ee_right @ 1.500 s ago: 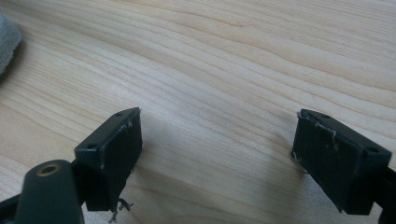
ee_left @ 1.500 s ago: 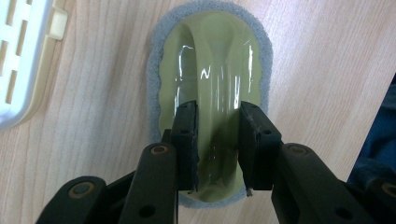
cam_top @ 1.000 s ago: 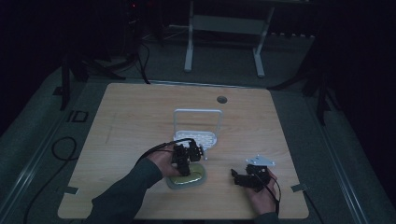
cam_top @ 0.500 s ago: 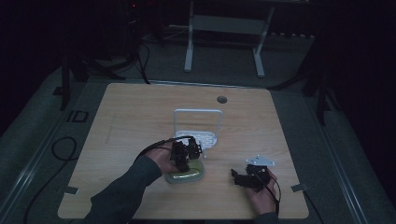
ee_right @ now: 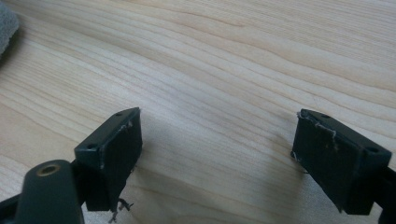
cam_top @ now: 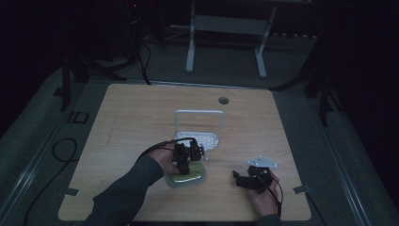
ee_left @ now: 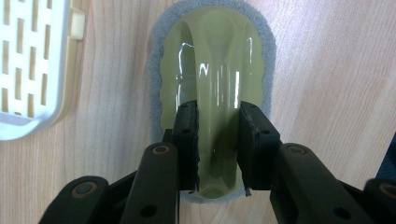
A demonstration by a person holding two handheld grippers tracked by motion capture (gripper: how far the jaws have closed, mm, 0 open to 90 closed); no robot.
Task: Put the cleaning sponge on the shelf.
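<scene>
Left gripper (ee_left: 217, 144): we find it pinching the scrubber (ee_left: 212, 60) handle, frame centre.
Right gripper (ee_right: 215, 158): we record jaws spread, over bare table (ee_right: 224, 56).
Rack (ee_left: 28, 70): upper left.

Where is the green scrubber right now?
In the high view the scrubber lies near the table's front edge, just in front of the white rack. The left gripper grips its raised handle.

Pale, matt, grained wood surface (ee_right: 224, 60). Glossy olive plastic scrubber handle (ee_left: 217, 70) over rough grey fibrous pad (ee_left: 156, 70). Matt white slotted plastic rack (ee_left: 28, 60). Matt black tongs (ee_left: 217, 140).
</scene>
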